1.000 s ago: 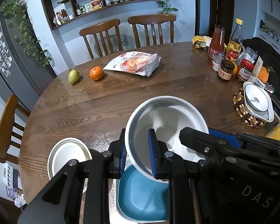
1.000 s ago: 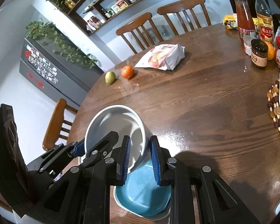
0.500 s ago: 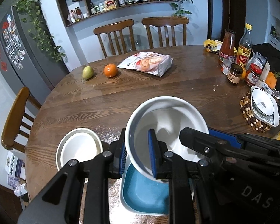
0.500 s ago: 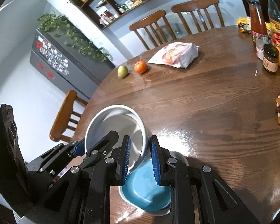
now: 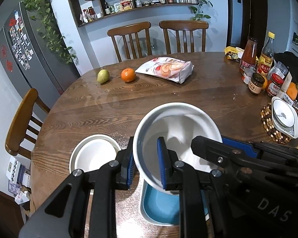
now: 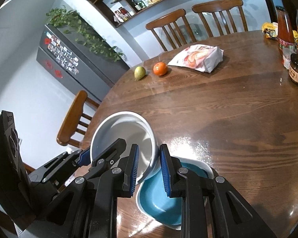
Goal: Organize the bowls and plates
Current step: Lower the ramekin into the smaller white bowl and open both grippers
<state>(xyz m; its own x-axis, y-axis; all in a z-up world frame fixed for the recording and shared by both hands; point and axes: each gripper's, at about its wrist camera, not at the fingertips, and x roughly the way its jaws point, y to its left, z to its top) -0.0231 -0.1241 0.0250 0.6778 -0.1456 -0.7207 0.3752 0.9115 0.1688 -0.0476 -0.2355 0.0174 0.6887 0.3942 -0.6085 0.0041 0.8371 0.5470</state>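
Both claws have the big white bowl up off the tabletop, tilted. The left claw pinches its near rim, one blue pad inside and one outside, and the right claw clamps the opposite rim the same way. Directly underneath sits the blue dish, near the tabletop's front edge. A smaller white bowl waits just to the left, and a patterned bowl rests on a beaded trivet far right. By my read, nothing is stacked yet; this bowl needs placing and the others remain scattered.
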